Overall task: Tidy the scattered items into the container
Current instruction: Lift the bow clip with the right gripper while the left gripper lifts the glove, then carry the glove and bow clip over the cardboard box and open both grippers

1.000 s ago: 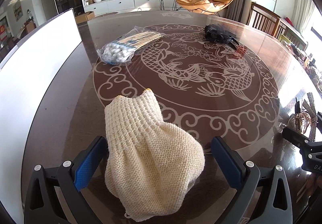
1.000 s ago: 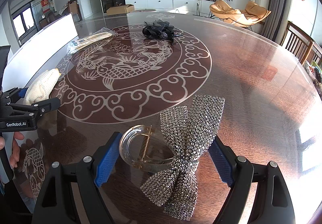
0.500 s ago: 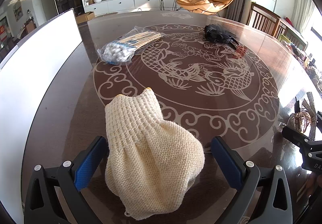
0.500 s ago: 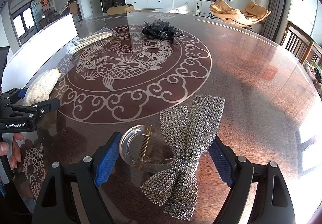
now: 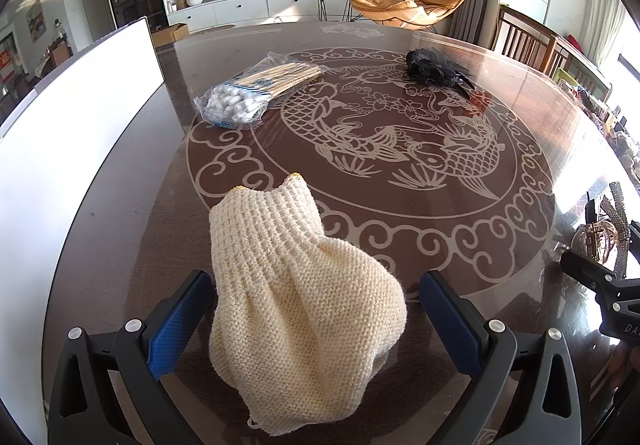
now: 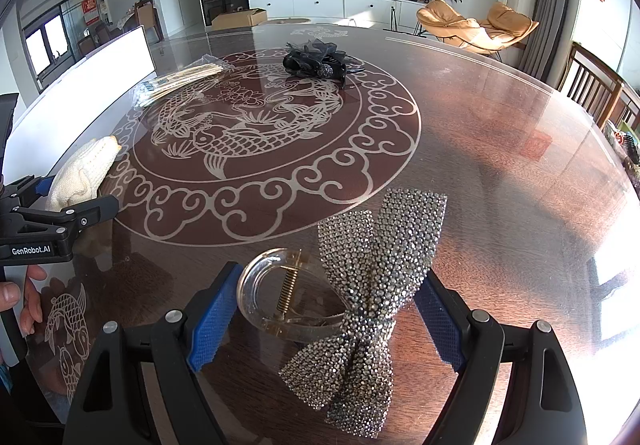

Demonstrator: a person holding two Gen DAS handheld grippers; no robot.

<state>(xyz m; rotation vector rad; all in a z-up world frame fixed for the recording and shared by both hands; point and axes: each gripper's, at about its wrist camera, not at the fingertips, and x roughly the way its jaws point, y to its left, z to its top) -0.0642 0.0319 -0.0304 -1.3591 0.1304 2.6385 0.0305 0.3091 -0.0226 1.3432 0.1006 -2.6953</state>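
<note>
1. The left gripper (image 5: 312,321) is released: its blue pads stand wide on either side of the cream knitted glove (image 5: 296,309), which lies flat between them near the left edge of the table (image 5: 520,93). Whether the left pad touches the knit cannot be told; the right pad stands clear.
2. The right gripper (image 6: 324,315) is likewise released, its jaws spread around the rhinestone bow hair clip (image 6: 360,285) at the near edge of the table. The clear claw part of the clip lies close to the left pad; the bow reaches toward the right pad.
3. The white container (image 5: 72,133) stands along the left edge of the table, just beside the glove.
4. The bag of cotton swabs (image 5: 248,97) rests further along the left side, on the rim of the fish pattern.
5. The black hair accessory (image 6: 316,63) lies toward the far edge, well apart from both grippers.
6. A hand (image 6: 24,297) grips the left gripper's handle, seen in the right wrist view.
</note>
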